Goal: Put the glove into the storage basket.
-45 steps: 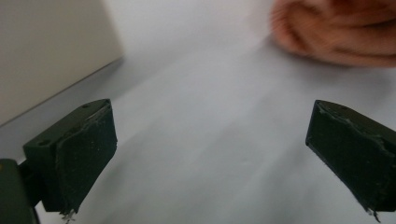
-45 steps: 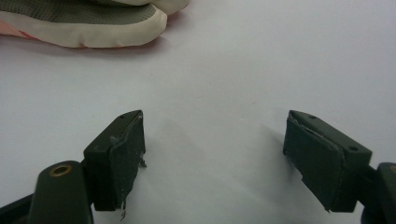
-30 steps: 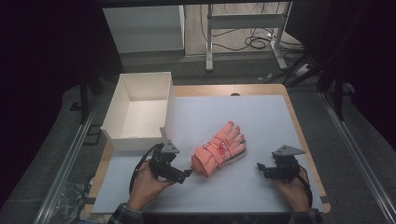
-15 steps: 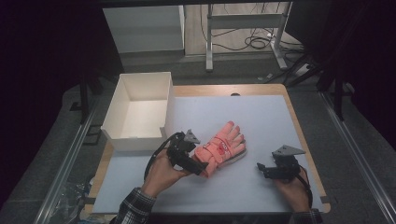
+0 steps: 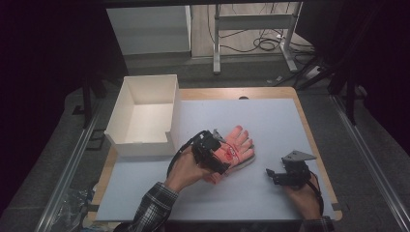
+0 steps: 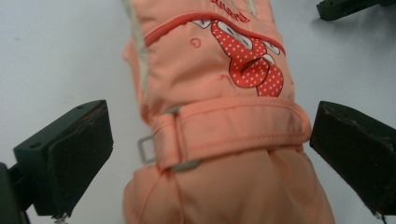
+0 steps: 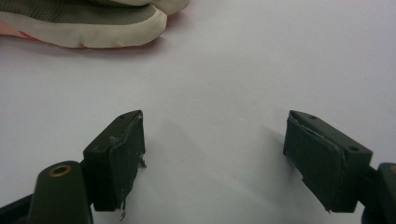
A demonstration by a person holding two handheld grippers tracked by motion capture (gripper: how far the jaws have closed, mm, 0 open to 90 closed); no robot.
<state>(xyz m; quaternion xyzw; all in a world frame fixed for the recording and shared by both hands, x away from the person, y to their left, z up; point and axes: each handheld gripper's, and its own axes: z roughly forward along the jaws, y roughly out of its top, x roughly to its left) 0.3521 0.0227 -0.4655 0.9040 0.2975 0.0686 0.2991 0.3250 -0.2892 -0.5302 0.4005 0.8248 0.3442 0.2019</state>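
Your left gripper (image 6: 210,154) straddles the cuff of the peach padded glove with red dotted bow (image 6: 219,116), jaws spread either side on the grey mat (image 5: 270,121). Your right gripper (image 7: 215,158) rests nearby, agape and empty.

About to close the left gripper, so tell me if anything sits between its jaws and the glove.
Nothing visible does. The left gripper is open, with its jaws on either side of the glove at the wrist strap.
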